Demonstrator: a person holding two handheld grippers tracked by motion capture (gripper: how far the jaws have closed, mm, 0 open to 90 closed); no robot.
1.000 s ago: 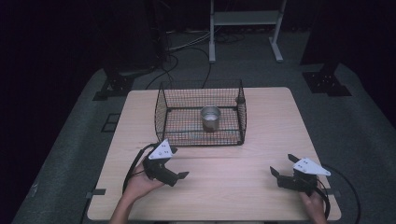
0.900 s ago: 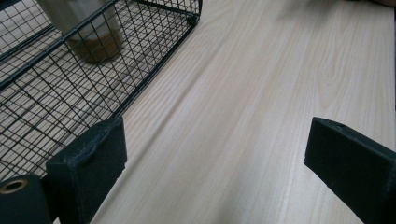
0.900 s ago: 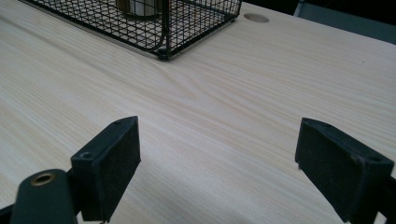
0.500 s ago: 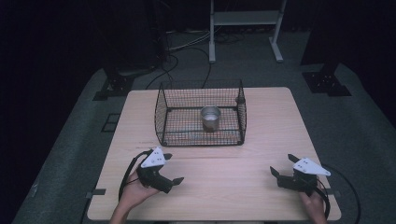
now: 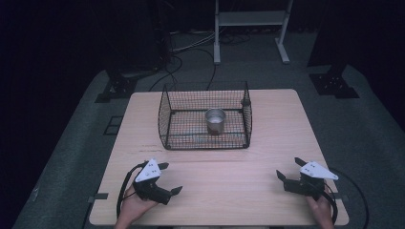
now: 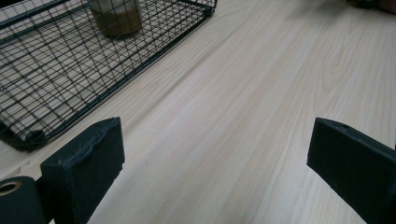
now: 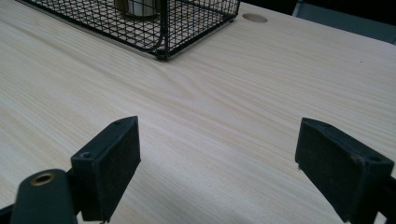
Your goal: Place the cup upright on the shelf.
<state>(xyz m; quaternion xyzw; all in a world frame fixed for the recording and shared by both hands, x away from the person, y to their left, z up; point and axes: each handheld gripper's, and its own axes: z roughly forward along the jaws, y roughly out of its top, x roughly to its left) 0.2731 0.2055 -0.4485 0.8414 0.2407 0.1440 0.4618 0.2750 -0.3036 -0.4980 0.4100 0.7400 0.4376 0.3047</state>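
- Light wood worktop (image 5: 267, 138), black wire basket (image 5: 205, 121) at centre-far side.
- Metal cup (image 5: 215, 120) upright inside basket, right of its middle, toward the back.
- Left gripper (image 5: 166, 177) near front-left edge, held in a hand (image 5: 133, 210), jaws wide, holding nothing.
- Right gripper (image 5: 288, 169) near front-right edge, jaws wide, holding nothing.
- Both grippers well apart from basket; cables trail behind each.

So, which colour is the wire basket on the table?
The wire basket is black, clearest in the high view.
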